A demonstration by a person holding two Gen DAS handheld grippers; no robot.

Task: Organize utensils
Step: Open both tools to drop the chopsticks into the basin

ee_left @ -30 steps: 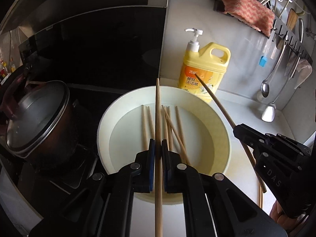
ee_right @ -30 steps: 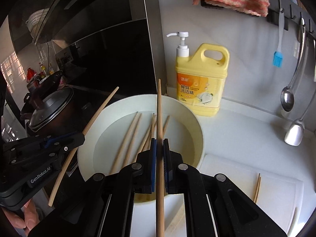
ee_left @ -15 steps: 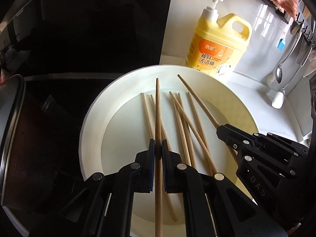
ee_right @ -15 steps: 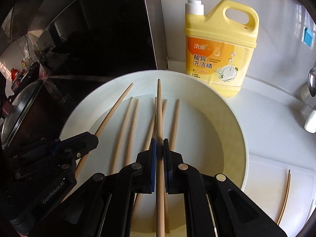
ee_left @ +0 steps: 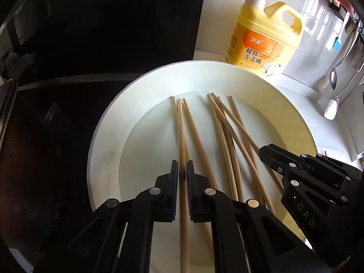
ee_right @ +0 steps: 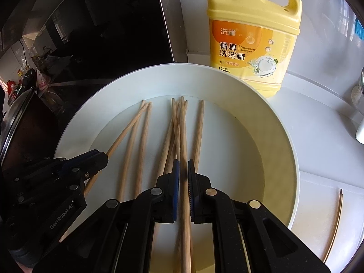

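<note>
Both tools, left tool [ee_left: 181, 175] and right tool [ee_right: 183, 175], are now loosening around their chopsticks [ee_left: 182, 132], which have come down into the white basin [ee_left: 109, 122] (beside the detergent bottle [ee_right: 252, 34]), likely being released.

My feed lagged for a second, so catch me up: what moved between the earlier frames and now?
Both grippers came down toward the white basin, lowering their chopsticks from above it to among those lying inside. The left gripper has its chopstick between its jaws, the right gripper likewise its own; whether either has let go is unclear. The detergent bottle and the loose chopsticks stayed put.
</note>
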